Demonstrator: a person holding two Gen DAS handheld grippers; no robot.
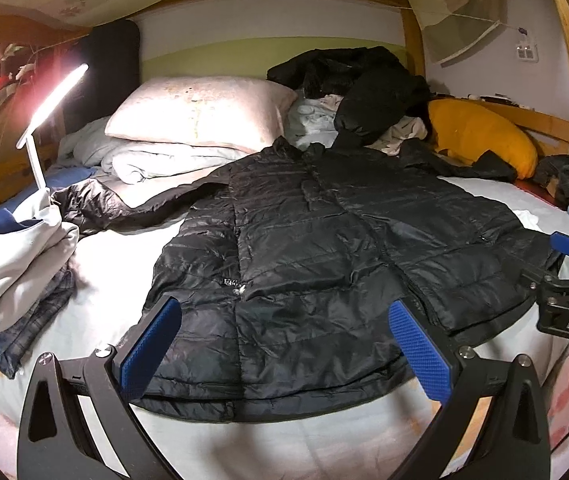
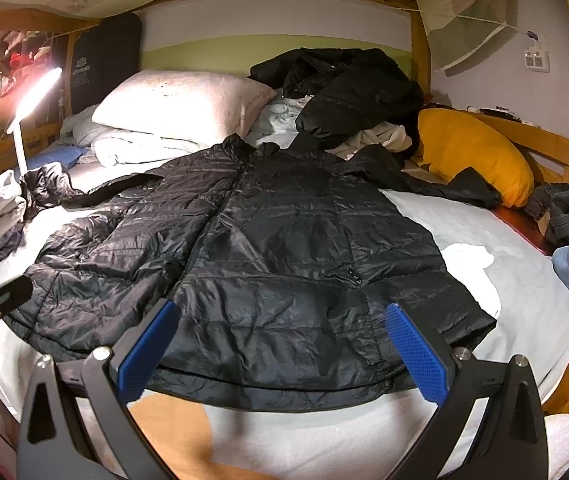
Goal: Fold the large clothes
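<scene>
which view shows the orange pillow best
The right wrist view: the orange pillow sits larger and nearly whole beside the black puffer jacket. The left wrist view shows it smaller and nearer the frame edge, its near end partly covered by the jacket sleeve.

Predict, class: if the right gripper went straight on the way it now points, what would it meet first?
Most likely the black puffer jacket: the open right gripper points at its lower front, near the hem. How far short of the fabric it hangs is unclear.
</scene>
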